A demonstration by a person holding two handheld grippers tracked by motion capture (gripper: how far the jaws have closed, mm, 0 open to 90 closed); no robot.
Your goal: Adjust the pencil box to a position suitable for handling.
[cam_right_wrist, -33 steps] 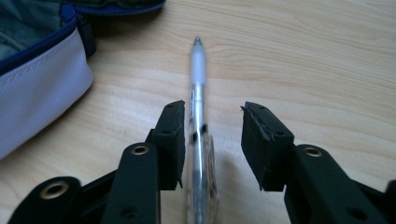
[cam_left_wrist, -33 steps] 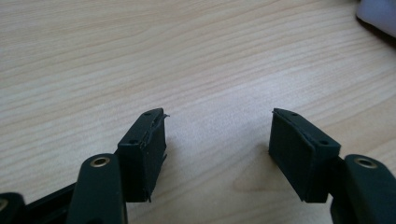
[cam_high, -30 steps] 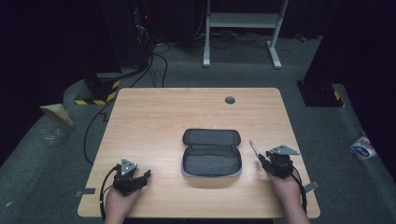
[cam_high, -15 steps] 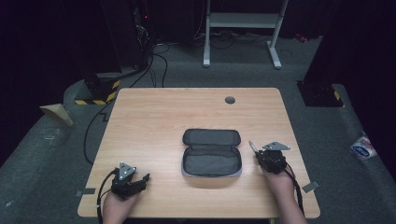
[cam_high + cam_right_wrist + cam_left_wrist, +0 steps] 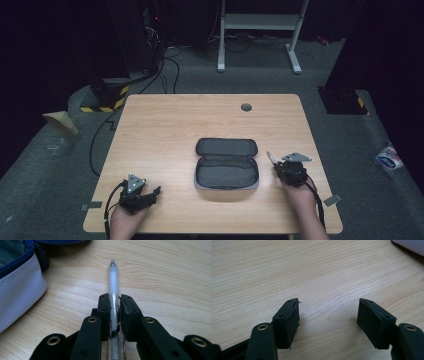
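An open grey zip case [image 5: 226, 164] with a blue zip lies at the middle front of the wooden table [image 5: 170, 130]. To its right, my right gripper [image 5: 276, 165] is shut on a frosted white pen [image 5: 113, 282], whose tip points ahead past the case's corner [image 5: 17, 287]. In the high view the pen [image 5: 270, 157] sticks out toward the table's far side. At the front left my left gripper [image 5: 154, 192] rests low over bare wood, open, with nothing between its pads [image 5: 287, 320].
A small dark round grommet [image 5: 246, 107] sits near the table's far edge. Cables and a yellow-black striped block [image 5: 105, 102] lie on the floor at the left, a white stand [image 5: 260, 30] behind, a packet [image 5: 389, 159] at the right.
My right gripper with the pen has shifted left, closer to the case. The left gripper slid slightly toward the table's front edge.
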